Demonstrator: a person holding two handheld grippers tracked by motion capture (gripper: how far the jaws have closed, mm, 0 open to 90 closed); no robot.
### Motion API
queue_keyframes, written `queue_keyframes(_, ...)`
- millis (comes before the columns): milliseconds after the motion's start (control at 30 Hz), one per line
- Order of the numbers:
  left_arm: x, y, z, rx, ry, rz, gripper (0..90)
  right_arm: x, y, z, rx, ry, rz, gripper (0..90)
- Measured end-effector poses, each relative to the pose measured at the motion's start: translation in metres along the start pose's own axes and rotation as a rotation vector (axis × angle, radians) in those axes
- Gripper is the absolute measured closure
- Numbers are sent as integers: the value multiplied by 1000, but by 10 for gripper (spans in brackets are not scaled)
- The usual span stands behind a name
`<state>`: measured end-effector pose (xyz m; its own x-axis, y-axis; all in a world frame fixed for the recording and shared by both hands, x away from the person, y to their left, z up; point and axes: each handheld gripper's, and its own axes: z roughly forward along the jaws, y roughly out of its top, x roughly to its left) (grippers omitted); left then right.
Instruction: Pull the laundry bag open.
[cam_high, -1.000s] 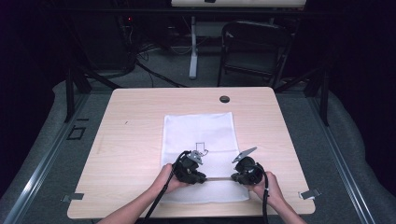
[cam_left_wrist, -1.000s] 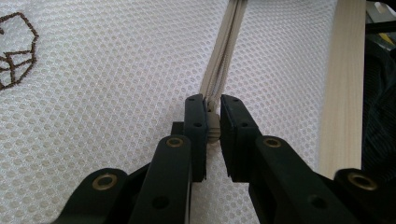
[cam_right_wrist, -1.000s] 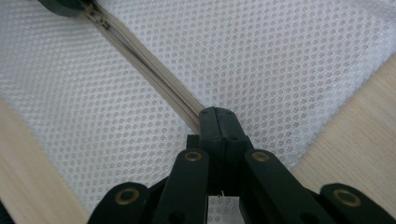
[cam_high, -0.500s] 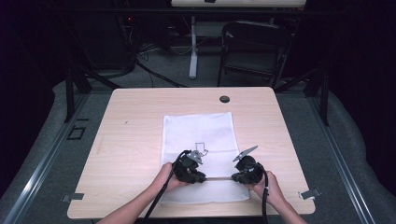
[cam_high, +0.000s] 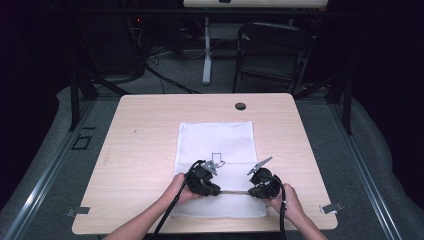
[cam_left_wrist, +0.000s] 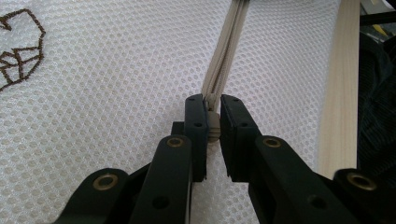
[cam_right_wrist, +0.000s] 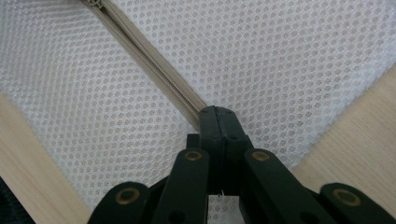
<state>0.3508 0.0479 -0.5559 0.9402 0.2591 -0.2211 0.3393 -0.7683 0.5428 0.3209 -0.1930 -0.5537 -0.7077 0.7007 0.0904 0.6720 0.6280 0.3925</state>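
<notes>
A white mesh laundry bag (cam_high: 216, 165) lies flat on the desk (cam_high: 140, 150), its long axis running away from the person. Its beige zipper (cam_right_wrist: 149, 60) runs crosswise near the near edge and appears fully closed, so unzipping is judged not yet begun. The left gripper (cam_left_wrist: 212, 116) is clamped with narrow fingers on the zipper pull (cam_left_wrist: 213, 126); the right gripper (cam_right_wrist: 218, 116) is pinched tight on the zipper's other end.

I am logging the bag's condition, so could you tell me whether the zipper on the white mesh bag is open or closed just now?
Closed along the visible stretch: the zipper teeth sit meshed between the right gripper and left gripper. The mesh bag lies flat.
</notes>
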Motion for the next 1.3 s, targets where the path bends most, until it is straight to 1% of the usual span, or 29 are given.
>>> queue_keyframes(67, 0, -1, -2, 0, 4, -3, 818, 0, 0, -1, 12, -8, -8, 900)
queue_keyframes(133, 0, -2, -3, -4, 2, -8, 818, 0, 0, 0, -4, 6, -3, 900)
queue_keyframes(167, 0, -2, -4, -11, -1, -9, 818, -1, 0, 0, -2, 5, -3, 900)
queue_keyframes(200, -1, -3, -5, 1, 6, -2, 818, -1, 0, 0, -2, 5, -3, 900)
queue_keyframes(267, -1, -4, -6, -6, 2, -10, 818, -1, 0, 0, 1, 3, -5, 900)
queue_keyframes(300, -1, -5, -7, -4, 2, -12, 818, -1, 0, -1, 12, -10, -10, 900)
queue_keyframes(333, -1, -5, -8, -6, 6, -17, 818, -2, 0, -1, 12, -7, -8, 900)
queue_keyframes(367, -1, -5, -8, -9, 3, -10, 817, -2, 0, -1, 12, -1, -5, 900)
queue_keyframes(400, -1, -5, -9, -8, 5, -13, 818, -2, 0, -2, 16, 0, -7, 900)
queue_keyframes(467, -2, -5, -10, -7, 7, -8, 818, -2, 0, -2, 19, -4, -9, 900)
queue_keyframes(500, -2, -5, -10, -8, 5, -15, 817, -2, 0, -2, 17, -2, -6, 900)
queue_keyframes(600, -1, -7, -12, -10, 8, -20, 817, -3, -1, -1, 13, 1, -1, 900)
queue_keyframes(633, -1, -7, -13, -11, 6, -18, 817, -3, 0, -2, 21, -1, -8, 900)
queue_keyframes(667, -1, -7, -13, -14, 3, -20, 817, -3, -1, -1, 12, 1, -1, 900)
queue_keyframes(700, -2, -7, -13, -18, 3, -20, 817, -3, 0, -2, 19, 3, -6, 900)
queue_keyframes(733, -1, -8, -13, -20, -6, -20, 817, -4, -1, -2, 18, 6, -6, 900)
queue_keyframes(833, -1, -9, -15, -28, -12, -19, 817, -4, -1, -2, 18, 10, -6, 900)
queue_keyframes(867, -1, -9, -16, -24, -10, -23, 817, -4, -1, -2, 16, 12, -6, 900)
queue_keyframes(900, -1, -10, -16, -32, -8, -24, 817, -4, -1, -2, 17, 12, -6, 900)
queue_keyframes(933, -1, -10, -17, -25, -9, -22, 817, -4, -1, -2, 16, 12, -6, 900)
queue_keyframes(967, -2, -11, -18, -18, 10, -20, 817, -4, -1, -2, 18, 11, -7, 900)
queue_keyframes(1000, -1, -12, -18, -33, -13, -29, 817, -5, -1, -2, 18, 12, -7, 900)
queue_keyframes(1067, -2, -12, -19, -26, -3, -25, 816, -4, -1, -2, 16, 11, -5, 900)
queue_keyframes(1100, -2, -13, -20, -26, 10, -25, 817, -5, -1, -2, 19, 11, -8, 900)
queue_keyframes(1167, -1, -14, -21, -34, -6, -28, 816, -5, -1, -2, 19, 11, -8, 900)
queue_keyframes(1233, -1, -15, -22, -34, -4, -29, 816, -5, -1, -2, 19, 10, -9, 900)
queue_keyframes(1267, -1, -16, -22, -28, 8, -25, 816, -5, -1, -2, 19, 11, -7, 900)
queue_keyframes(1300, -1, -17, -23, -38, -3, -33, 816, -5, -1, -2, 20, 10, -8, 900)
